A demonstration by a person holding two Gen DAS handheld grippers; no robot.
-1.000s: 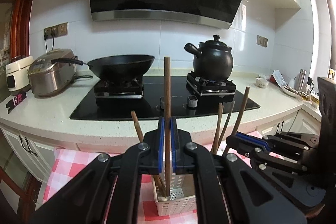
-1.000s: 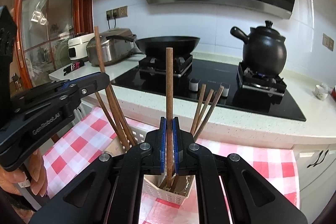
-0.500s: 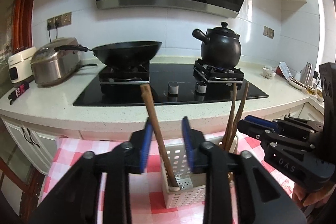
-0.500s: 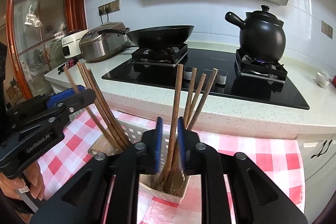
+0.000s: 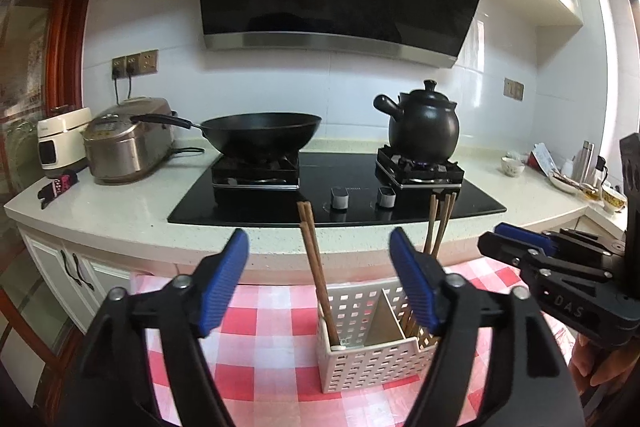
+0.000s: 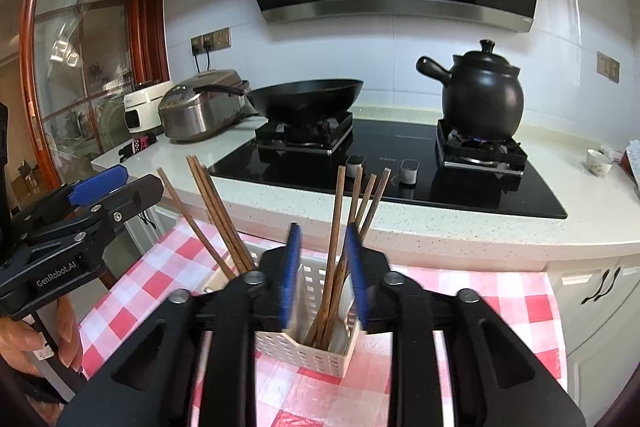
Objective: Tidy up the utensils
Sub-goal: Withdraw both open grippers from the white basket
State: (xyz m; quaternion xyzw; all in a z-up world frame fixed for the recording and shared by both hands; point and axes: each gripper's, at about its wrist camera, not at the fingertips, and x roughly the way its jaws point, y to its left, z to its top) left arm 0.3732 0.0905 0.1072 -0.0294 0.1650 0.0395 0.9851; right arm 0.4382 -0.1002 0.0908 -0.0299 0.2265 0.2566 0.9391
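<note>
Both grippers have let go. The left gripper [image 5: 320,267] and right gripper [image 6: 323,267], a second ago clamped on brown wooden chopsticks [image 5: 316,267], are opening, touching nothing. The sticks now lean in the white perforated plastic caddy [image 5: 376,359], left and right compartments, on the red-checked cloth [image 5: 272,311]. Delivery judged complete.

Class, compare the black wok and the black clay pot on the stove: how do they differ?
The wok is wide, shallow and uncovered, while the clay pot is tall, rounded and lidded. The wok has a long thin handle, the clay pot a short stubby one. Only the pot's burner shows blue flame. Both are black and sit on burner grates.
</note>
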